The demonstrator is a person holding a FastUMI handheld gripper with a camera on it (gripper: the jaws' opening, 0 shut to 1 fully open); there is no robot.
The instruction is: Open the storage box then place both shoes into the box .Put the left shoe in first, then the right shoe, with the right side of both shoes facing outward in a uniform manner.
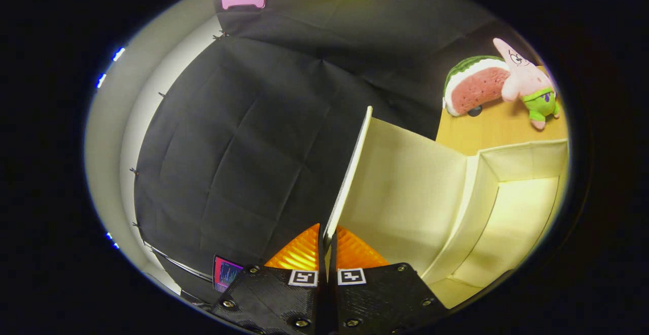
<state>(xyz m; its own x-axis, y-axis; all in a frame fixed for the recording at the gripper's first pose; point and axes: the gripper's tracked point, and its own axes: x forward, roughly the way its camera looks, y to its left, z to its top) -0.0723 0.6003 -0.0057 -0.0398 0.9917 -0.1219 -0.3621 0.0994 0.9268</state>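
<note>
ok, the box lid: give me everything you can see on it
The lid is a flat cream panel, cardboard-like or stiff fabric by its look, with a thin pale edge. It stands raised, swung up from the storage box, joined to it along the box's rear wall, with its inner face toward the open box interior. The gripper is shut on the lid's free edge, both fingers pressing it from either side. Nothing else touches it. Behind it hangs the black cloth wall.
</note>
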